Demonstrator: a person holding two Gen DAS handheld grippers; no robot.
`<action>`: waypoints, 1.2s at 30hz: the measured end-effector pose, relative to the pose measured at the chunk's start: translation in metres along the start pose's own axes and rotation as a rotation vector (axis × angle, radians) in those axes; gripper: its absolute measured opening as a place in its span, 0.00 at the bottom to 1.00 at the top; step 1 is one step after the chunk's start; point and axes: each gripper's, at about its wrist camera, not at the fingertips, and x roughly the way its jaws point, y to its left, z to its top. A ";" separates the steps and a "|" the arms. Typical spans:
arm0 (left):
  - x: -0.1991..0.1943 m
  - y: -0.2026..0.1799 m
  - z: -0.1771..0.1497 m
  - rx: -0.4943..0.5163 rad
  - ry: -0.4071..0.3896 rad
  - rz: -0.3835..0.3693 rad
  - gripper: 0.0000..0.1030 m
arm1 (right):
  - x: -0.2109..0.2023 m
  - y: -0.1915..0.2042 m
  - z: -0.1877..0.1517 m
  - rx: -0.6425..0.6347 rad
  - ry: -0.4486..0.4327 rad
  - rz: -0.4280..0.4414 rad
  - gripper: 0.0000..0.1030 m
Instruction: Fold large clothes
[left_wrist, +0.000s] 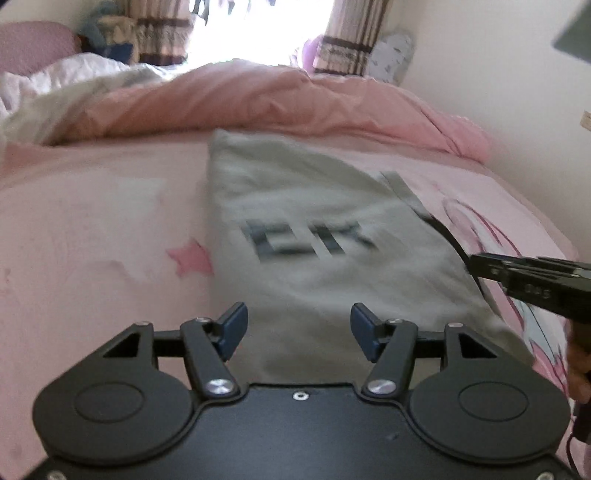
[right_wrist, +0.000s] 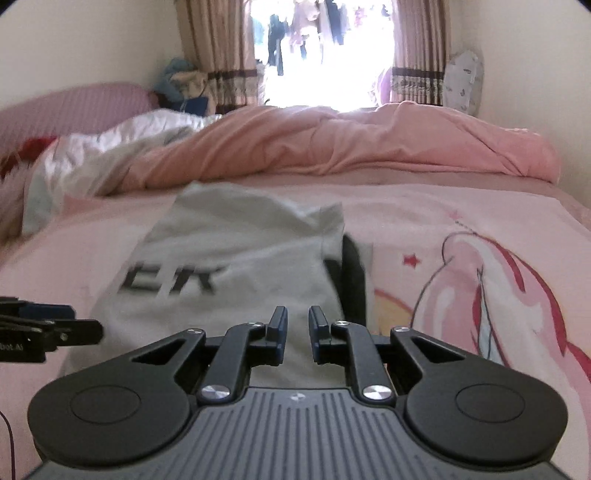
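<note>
A grey garment with dark letters lies folded into a long strip on the pink bed sheet; it also shows in the right wrist view, with a dark collar or trim at its right edge. My left gripper is wide open and empty above the garment's near end. My right gripper is partly open, with a small gap and nothing between the jaws, above the garment's near right part. The right gripper also shows in the left wrist view, and the left gripper shows in the right wrist view.
A bunched pink duvet and white bedding lie across the far side of the bed. A cartoon print covers the sheet to the right. Curtains and a bright window are beyond. A wall runs along the right.
</note>
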 end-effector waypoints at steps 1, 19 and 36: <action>0.004 -0.003 -0.006 0.006 0.017 -0.001 0.59 | 0.000 0.001 -0.004 -0.007 0.007 -0.006 0.18; -0.003 -0.018 -0.027 -0.006 -0.016 0.039 0.68 | -0.018 -0.010 -0.034 0.054 0.003 0.008 0.20; -0.017 -0.044 -0.085 0.034 -0.025 0.066 0.69 | -0.024 -0.016 -0.079 0.068 0.041 0.014 0.24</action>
